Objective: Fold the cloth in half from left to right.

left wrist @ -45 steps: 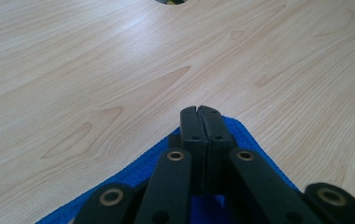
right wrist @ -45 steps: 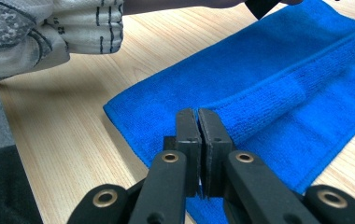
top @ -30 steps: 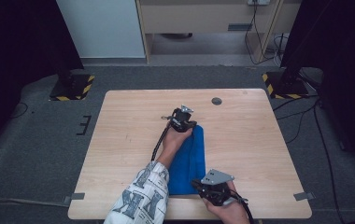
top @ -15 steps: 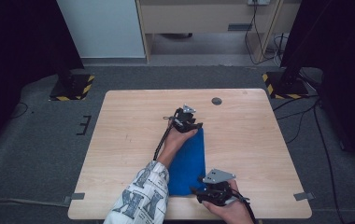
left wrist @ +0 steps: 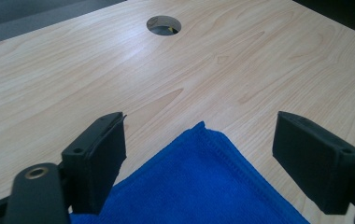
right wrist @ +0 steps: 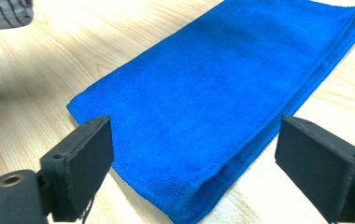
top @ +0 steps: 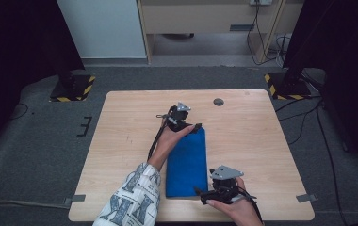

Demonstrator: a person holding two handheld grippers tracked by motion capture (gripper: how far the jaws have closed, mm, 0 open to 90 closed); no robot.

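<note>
**Both grippers let go, blue cloth flat on table**

Left gripper (top: 192,127) sits at far end of the blue cloth (top: 186,162), jaws spread wide; they've just been opening, and in the left gripper view (left wrist: 199,154) the cloth's far corner lies betw. them, pads clear of it. Right gripper (top: 200,192) is at the near end by the near-right corner, jaws also spread after just opening; right gripper view (right wrist: 192,163) shows cloth edge betw. the pads, not pinched.

Cloth: bright blue microfibre, folded to a long narrow rectangle, lying flat on the wooden table (top: 262,141), approx. centre, long side running away from the person. Layered edges w/ stitched hem visible along one long side; fold looks tidy, corners roughly aligned, surface smooth. Round cable hole (top: 218,101) in table lies beyond the cloth, well apart.
</note>
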